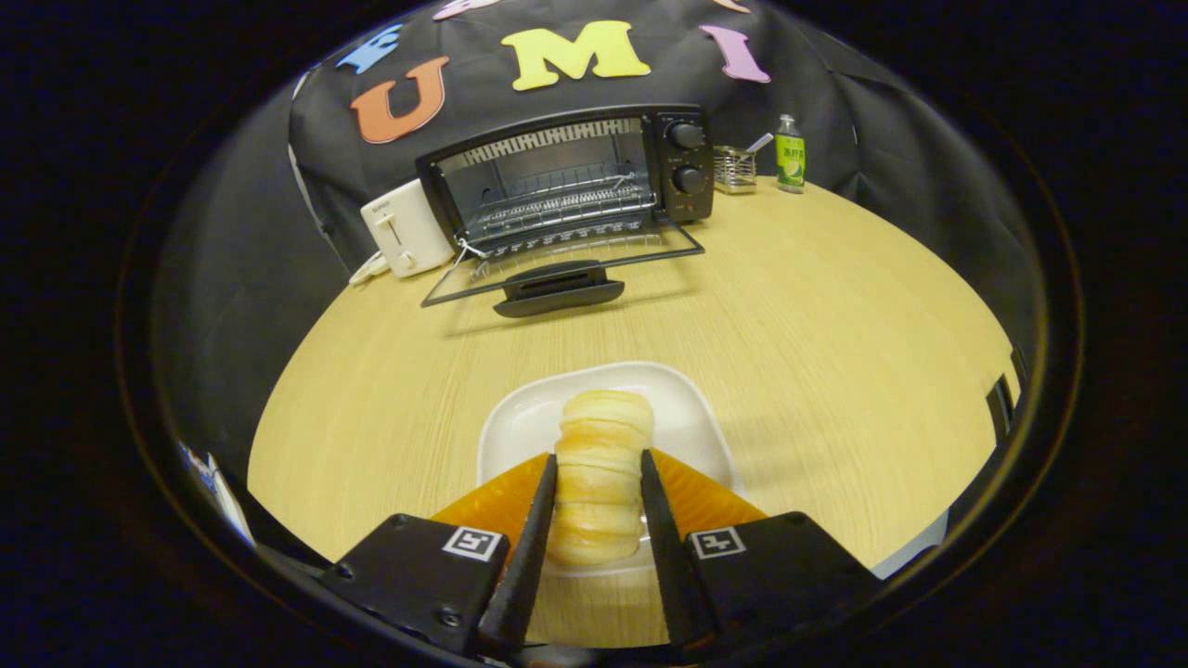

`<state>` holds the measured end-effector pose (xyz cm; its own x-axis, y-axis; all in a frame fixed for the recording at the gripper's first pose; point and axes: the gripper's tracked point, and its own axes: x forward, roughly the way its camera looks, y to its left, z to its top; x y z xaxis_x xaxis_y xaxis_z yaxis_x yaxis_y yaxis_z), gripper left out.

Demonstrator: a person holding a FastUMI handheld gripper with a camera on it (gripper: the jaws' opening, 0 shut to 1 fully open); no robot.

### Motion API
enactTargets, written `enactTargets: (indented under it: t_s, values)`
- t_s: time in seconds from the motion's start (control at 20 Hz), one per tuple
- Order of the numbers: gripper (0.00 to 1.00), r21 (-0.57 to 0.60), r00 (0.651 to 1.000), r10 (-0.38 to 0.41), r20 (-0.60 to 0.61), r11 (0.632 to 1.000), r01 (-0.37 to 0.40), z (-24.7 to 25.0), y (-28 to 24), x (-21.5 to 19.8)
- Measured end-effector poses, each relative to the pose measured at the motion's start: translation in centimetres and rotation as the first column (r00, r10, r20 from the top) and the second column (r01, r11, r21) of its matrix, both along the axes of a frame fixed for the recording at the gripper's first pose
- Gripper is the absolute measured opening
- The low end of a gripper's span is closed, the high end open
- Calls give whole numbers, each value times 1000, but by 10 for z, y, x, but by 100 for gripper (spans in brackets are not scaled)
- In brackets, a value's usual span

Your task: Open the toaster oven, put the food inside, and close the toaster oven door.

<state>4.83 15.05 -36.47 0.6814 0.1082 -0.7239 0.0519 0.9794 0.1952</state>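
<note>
Your gripper (599, 473) has both fingers closed against the pale ridged bread roll (601, 482), which sits over the white square plate (520, 422) on the wooden worktop (817, 353); squeeze harder and it may crush, or slip before reaching the open black toaster oven (566, 176)

You are looking at a pale wooden table (817, 306). A white pop-up toaster (406, 227) is standing at its far side against the black cloth wall. A small wire caddy (735, 170) is sitting farther along, with a green-labelled bottle (790, 154) standing upright just beside it.
</note>
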Motion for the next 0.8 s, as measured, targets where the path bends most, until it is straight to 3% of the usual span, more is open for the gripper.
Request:
enactTargets:
  t_s: [0.25, 0.55, 0.8]
  values:
    - [45, 160, 999, -36, 32, 987, 30, 21, 5, 5]
    - [44, 346, 989, -108, 101, 936, 67, 69, 14, 37]
    - [43, 470, 977, -157, 144, 880, 72, 105, 28, 98]
